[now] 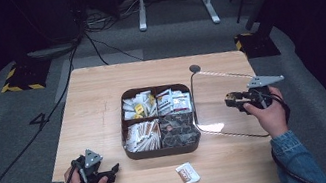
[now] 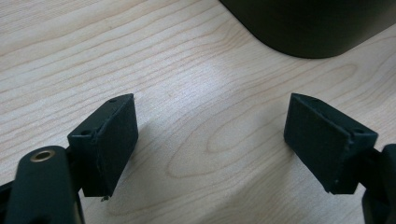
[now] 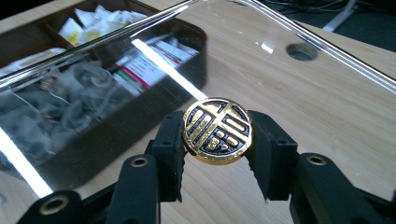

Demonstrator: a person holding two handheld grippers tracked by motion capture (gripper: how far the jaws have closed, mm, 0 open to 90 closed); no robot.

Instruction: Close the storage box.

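The right gripper [image 3: 217,135] is clamped on the gold knob [image 3: 217,131] of the clear lid [image 1: 226,103], held tilted just right of the open box [image 1: 158,120]. The left gripper [image 1: 107,175] rests spread and empty on the table [image 1: 92,104]. One packet [image 1: 187,173] lies outside the box, so packing and closing likely remain.

Can't read the print on the packets [image 1: 165,102] in the box [image 1: 163,151], way too small. Left tool view cuts the box [image 2: 308,28] off at the top edge. The clear lid [image 3: 140,51] blurs what's behind it.
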